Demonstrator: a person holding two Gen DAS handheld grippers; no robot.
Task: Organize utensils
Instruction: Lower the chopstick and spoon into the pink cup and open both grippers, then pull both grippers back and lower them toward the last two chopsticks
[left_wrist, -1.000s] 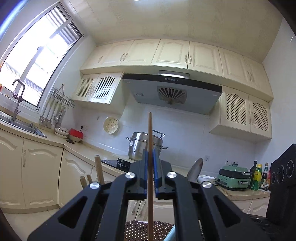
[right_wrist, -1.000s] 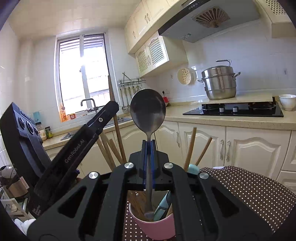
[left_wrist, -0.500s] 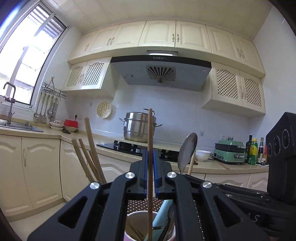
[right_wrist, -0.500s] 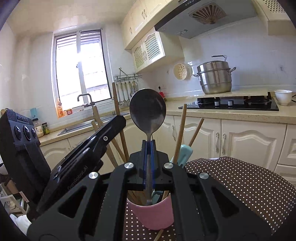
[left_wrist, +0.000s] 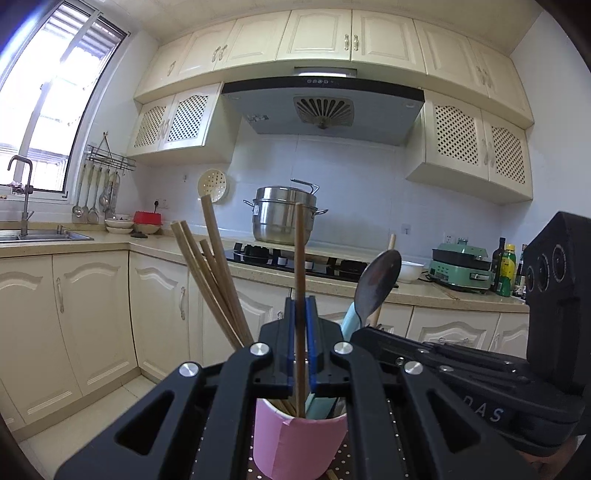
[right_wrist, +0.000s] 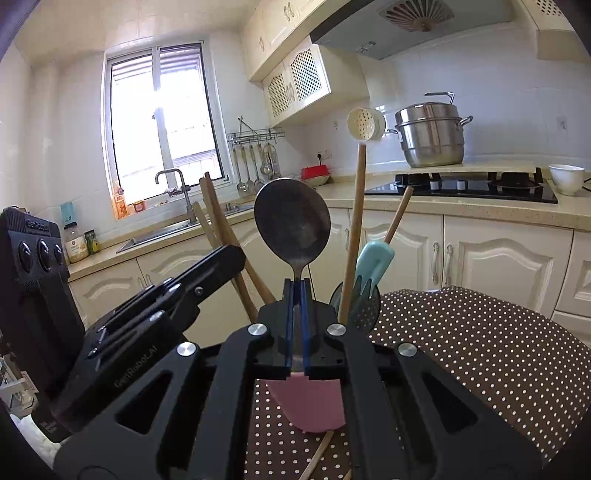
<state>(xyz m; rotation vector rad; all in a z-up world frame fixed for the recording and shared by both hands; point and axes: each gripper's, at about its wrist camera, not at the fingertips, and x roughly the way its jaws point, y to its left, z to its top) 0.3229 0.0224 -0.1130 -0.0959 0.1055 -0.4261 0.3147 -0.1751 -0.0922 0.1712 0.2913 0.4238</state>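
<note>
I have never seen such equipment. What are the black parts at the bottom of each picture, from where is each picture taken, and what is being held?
There is no robot here. A person holds one two-finger gripper in each hand, and each gripper carries a wide-angle camera that looks forward along its fingers. The black parts are those fingers.

One picture comes from the left gripper. It is shut on a wooden chopstick, whose lower end stands inside the pink cup.

The other picture comes from the right gripper. It is shut on the handle of a metal spoon, bowl upward, above the same cup.

The cup stands on a brown dotted cloth and already holds more wooden chopsticks and a light blue utensil. Behind is an ordinary kitchen.
</note>
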